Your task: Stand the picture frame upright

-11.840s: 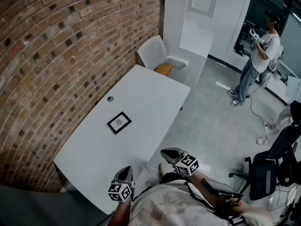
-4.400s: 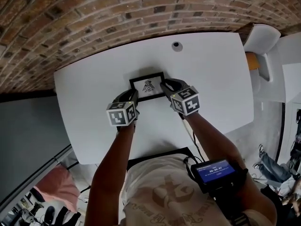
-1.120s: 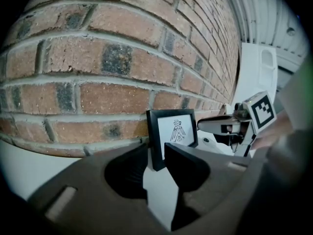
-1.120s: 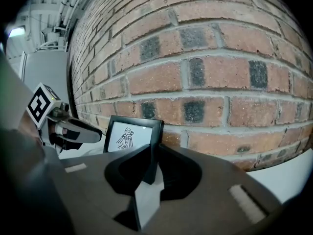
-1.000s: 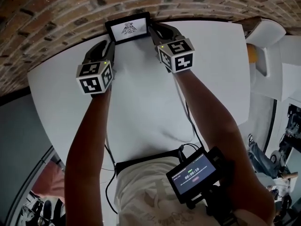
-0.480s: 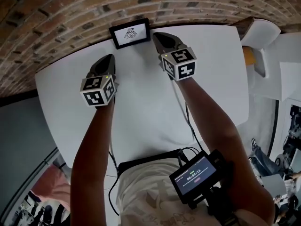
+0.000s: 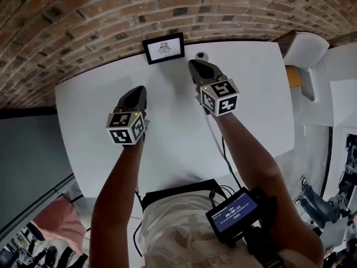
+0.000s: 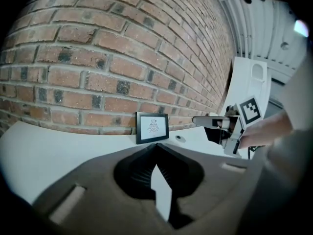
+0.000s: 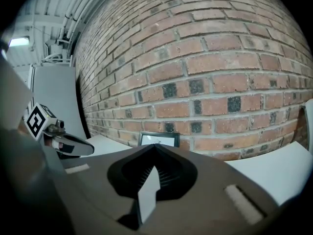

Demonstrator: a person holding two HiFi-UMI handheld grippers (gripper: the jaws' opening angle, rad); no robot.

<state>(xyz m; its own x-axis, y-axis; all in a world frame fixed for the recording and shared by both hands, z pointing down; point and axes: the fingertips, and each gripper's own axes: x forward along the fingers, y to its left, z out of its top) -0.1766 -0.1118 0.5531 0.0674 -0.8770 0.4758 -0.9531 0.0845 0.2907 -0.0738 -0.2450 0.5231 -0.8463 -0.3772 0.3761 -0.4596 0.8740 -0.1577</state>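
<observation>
The picture frame (image 7: 163, 48) is up on its edge at the far side of the white table (image 7: 167, 133), back against the brick wall (image 7: 100, 15), its pale print with a small dark figure facing the person. Nothing is touching it. The left claw (image 7: 139, 91) sits well short of the frame and off to its left, low over the table, clenched tight with nothing between its jaws. The right claw (image 7: 195, 66) is nearer, just to the frame's right and a little in front, apart from it, also closed up and empty. A small round grommet (image 7: 201, 55) in the tabletop lies just past the right claw's tip, beside the frame. Both gripper views look straight over meeting jaws to the frame standing ahead. A white chair (image 7: 304, 48) sits beyond the table's right end.
</observation>
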